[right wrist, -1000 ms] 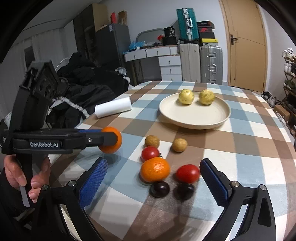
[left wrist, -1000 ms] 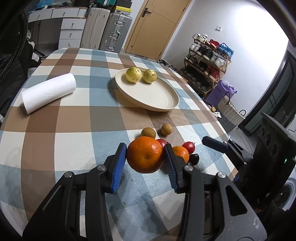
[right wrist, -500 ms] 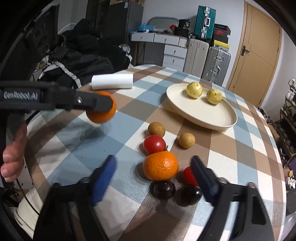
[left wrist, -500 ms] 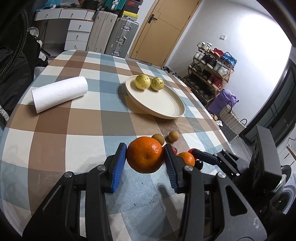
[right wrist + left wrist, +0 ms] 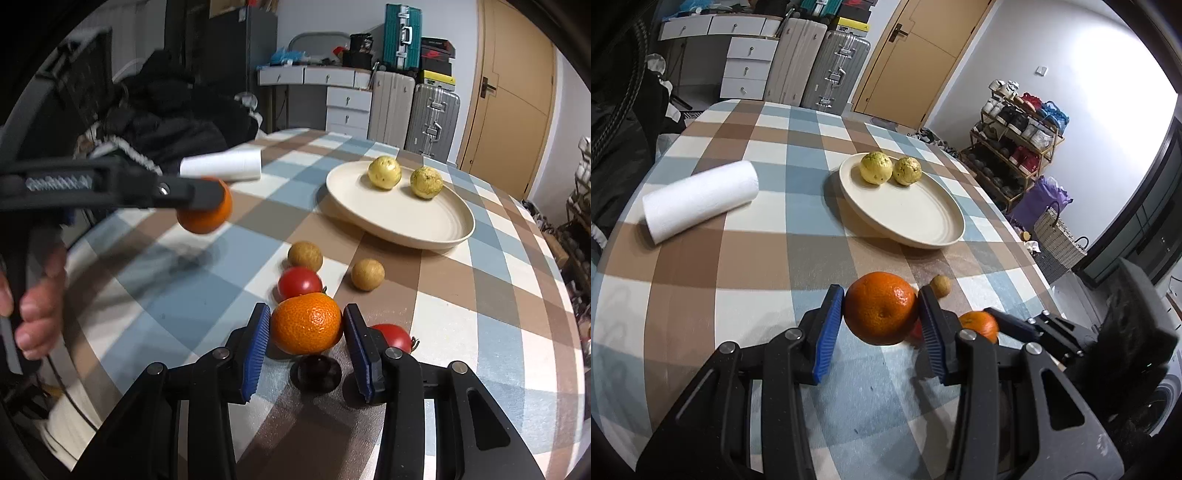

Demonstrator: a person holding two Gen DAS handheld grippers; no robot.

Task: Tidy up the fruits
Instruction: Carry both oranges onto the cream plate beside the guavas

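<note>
Checked cloth covers the table (image 5: 757, 258) where the fruit lies. My left gripper (image 5: 882, 314) pinches one orange (image 5: 881, 313) in the air; my right gripper (image 5: 306, 332) closes around a second orange (image 5: 306, 323) on the cloth. Crowded tomatoes (image 5: 300, 282) could roll if nudged, well short of the plate (image 5: 424, 229).

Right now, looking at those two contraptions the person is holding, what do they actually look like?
Each is a black hand-held frame of angular struts joined by silver rivets. The left claw and right claw both end in two fingers faced with ribbed blue pads. One side bar carries blurred white lettering. A bare hand grips the left handle; no sleeve or cable is clearly visible.
</note>
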